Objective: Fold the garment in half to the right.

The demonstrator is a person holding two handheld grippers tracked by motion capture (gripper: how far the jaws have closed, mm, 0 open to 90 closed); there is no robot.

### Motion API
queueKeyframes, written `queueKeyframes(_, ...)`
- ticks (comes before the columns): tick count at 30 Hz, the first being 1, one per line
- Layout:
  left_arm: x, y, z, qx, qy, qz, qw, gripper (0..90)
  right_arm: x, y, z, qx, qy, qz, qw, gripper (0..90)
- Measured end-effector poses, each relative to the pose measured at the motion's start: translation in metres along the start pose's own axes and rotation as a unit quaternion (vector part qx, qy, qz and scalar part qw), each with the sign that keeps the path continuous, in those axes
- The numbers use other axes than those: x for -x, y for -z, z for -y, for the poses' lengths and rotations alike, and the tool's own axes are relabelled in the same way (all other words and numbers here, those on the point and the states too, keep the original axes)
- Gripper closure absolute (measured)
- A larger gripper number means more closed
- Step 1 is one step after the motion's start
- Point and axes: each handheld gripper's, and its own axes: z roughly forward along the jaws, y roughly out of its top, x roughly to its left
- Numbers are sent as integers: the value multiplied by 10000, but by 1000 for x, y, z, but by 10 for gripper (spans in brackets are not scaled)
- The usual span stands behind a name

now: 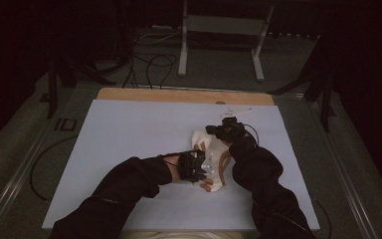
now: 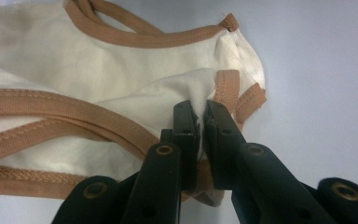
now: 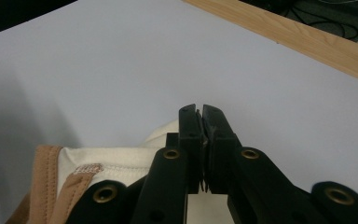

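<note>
A small cream garment (image 1: 202,141) with tan binding lies crumpled on the pale board, right of centre. My left gripper (image 1: 200,167) is at its near side. In the left gripper view this gripper (image 2: 201,110) is shut on a raised fold of the cream cloth (image 2: 121,70), beside a tan strap end (image 2: 242,95). My right gripper (image 1: 215,130) is at the garment's far end. Its jaws (image 3: 199,110) are closed, with a thin edge of the garment (image 3: 121,161) pinched low between them. Dark sleeves cover both forearms and hide part of the garment.
The pale board (image 1: 129,134) covers most of the table. A wooden strip (image 1: 184,95) runs along its far edge. Beyond the table stand a white metal frame (image 1: 219,30) and cables (image 1: 149,64) on the floor.
</note>
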Motion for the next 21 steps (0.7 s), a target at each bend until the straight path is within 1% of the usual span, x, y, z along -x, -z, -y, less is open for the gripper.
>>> queueKeyframes(4, 0, -2, -3, 25, 36, -14, 10000, 845, 4, 1, 3, -50, 16, 110, 9999, 875)
queueKeyframes(6, 0, -3, -4, 69, 100, -27, 9999, 841, 7, 2, 4, -53, -23, 141, 9999, 875)
queueKeyframes(8, 1, -4, -6, 53, 70, -34, 10000, 841, 9, 4, 5, -83, -15, 204, 9998, 875)
queueKeyframes(13, 1, -8, -10, 67, 78, 1, 9999, 841, 13, 7, 8, -80, -39, 247, 9997, 875)
queueKeyframes(16, 0, -12, -15, 87, 124, 23, 9999, 841, 18, 8, 13, -96, -99, 295, 9995, 875)
queueKeyframes(21, 0, -16, -21, 90, 136, 49, 9999, 837, 24, 11, 17, -87, -179, 340, 9992, 874)
